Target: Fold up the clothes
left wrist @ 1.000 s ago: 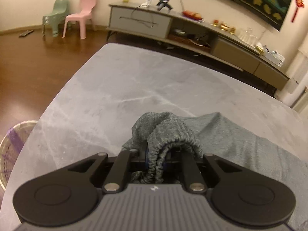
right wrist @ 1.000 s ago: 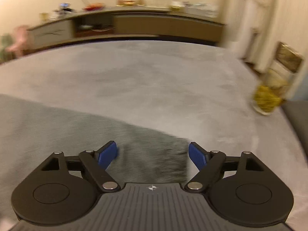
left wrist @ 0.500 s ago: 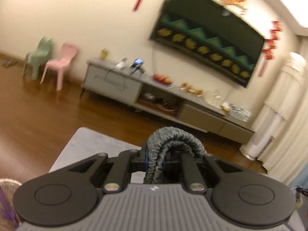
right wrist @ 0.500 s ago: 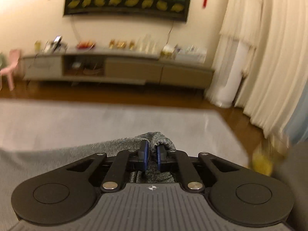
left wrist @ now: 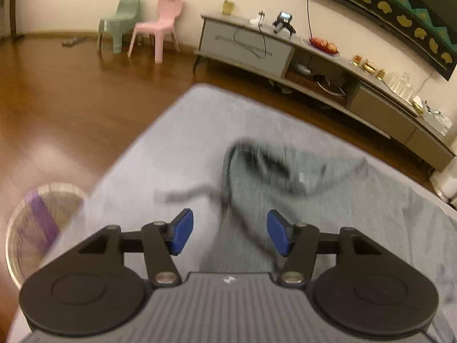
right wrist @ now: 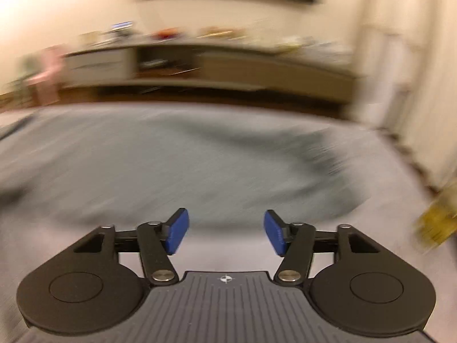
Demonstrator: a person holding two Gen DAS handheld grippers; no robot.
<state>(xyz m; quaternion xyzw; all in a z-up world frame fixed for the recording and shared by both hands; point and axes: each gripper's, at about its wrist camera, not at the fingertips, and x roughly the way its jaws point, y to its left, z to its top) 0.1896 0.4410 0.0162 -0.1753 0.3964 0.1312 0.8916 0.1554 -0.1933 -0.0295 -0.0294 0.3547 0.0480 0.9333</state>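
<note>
The left claw [left wrist: 230, 233] is spread apart. Its jaws have just been opening, and nothing is pinched between the blue pads [left wrist: 181, 231]. The gray clothes [left wrist: 300, 188] lie on the gray surface [left wrist: 177, 143] just past the claw, crumpled and a bit blurry. A thin gray string [left wrist: 188, 193] from the clothes lies out to the left.

The right claw [right wrist: 225, 231] is spread apart too. Its jaws have also just been opening, and nothing is between its pads [right wrist: 178, 230]. The gray clothes [right wrist: 200, 177] lie flat on the surface [right wrist: 42, 243] ahead of it. This view is very blurry.

Around the surface there is a brown wood floor [left wrist: 57, 100]. A round woven basket [left wrist: 37, 223] with something purple in it stands on the floor by the left edge. Far back, a green chair [left wrist: 120, 23] and a pink chair [left wrist: 160, 25] stand by the wall. A long low cabinet [left wrist: 285, 57] holds small things. Nothing stands between the claws and the clothes.
</note>
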